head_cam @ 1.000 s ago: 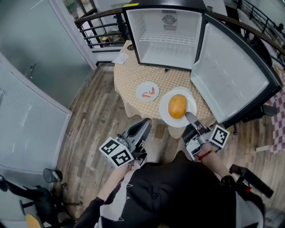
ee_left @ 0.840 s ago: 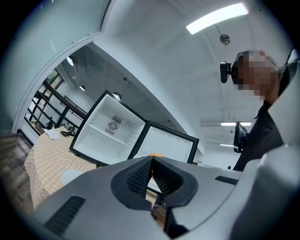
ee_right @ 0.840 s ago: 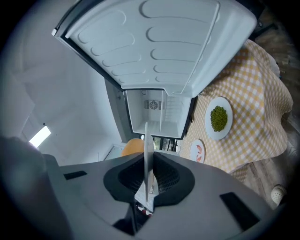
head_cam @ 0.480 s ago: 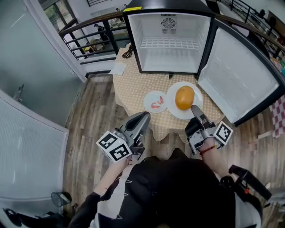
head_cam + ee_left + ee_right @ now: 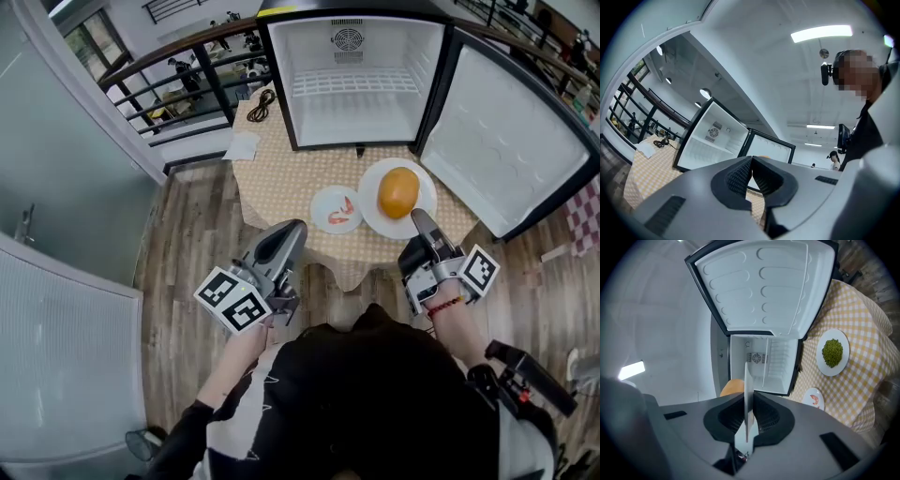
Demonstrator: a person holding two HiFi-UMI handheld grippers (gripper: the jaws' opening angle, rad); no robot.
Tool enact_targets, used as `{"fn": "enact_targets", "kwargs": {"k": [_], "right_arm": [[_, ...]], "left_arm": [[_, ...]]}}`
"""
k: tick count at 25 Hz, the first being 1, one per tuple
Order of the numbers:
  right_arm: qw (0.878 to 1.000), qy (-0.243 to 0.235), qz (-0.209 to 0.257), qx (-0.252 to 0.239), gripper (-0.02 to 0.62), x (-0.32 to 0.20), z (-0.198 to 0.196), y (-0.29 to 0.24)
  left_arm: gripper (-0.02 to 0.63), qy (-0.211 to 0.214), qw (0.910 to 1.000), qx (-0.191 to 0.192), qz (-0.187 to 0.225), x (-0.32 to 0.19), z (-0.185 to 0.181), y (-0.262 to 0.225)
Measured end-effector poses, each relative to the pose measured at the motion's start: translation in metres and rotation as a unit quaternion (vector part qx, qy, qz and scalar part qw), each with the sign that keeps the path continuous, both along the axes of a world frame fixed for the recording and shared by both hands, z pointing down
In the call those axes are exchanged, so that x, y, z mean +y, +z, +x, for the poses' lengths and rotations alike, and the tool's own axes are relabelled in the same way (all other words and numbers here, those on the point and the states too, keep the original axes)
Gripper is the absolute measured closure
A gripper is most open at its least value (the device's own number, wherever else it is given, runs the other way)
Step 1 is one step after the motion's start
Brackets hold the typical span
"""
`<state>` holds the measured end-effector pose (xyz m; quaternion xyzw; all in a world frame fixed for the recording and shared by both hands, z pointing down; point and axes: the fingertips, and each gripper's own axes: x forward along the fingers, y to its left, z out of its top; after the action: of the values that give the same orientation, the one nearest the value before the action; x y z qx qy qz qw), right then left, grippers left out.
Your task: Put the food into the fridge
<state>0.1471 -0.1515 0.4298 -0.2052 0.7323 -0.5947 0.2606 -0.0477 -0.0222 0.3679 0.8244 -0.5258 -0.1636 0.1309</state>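
The food, a round orange lump, is sitting on a big white plate at the right of the table, just below the open fridge in the head view. My right gripper is pinching that plate's near rim. In the right gripper view the thin white edge is standing upright between the pressed pads, with the orange lump showing just behind.

My left gripper is hanging off the table's lower left edge, its jaws pressed together on nothing, touching no plate.

Just left of the big plate a small plate is carrying a shrimp.

The right gripper view is also showing a plate of green peas on the checked cloth, apart from the other two.

The fridge door is standing wide open at the upper right of the head view.
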Motion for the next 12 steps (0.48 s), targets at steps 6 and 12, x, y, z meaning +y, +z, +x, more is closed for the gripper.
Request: {"fn": "enact_targets", "kwargs": {"k": [6,12], "right_arm": [[1.000,0.023,-0.009,0.011,0.561,-0.003,-0.002,-0.004],[0.999,0.032,-0.027,0.000,0.561,-0.024,-0.020,-0.011]], "left_arm": [[0.592,0.020,0.9987,-0.046,-0.004,-0.008,-0.023,-0.002],[0.592,0.022,0.9989,-0.043,0.000,-0.027,-0.057,-0.012]]}}
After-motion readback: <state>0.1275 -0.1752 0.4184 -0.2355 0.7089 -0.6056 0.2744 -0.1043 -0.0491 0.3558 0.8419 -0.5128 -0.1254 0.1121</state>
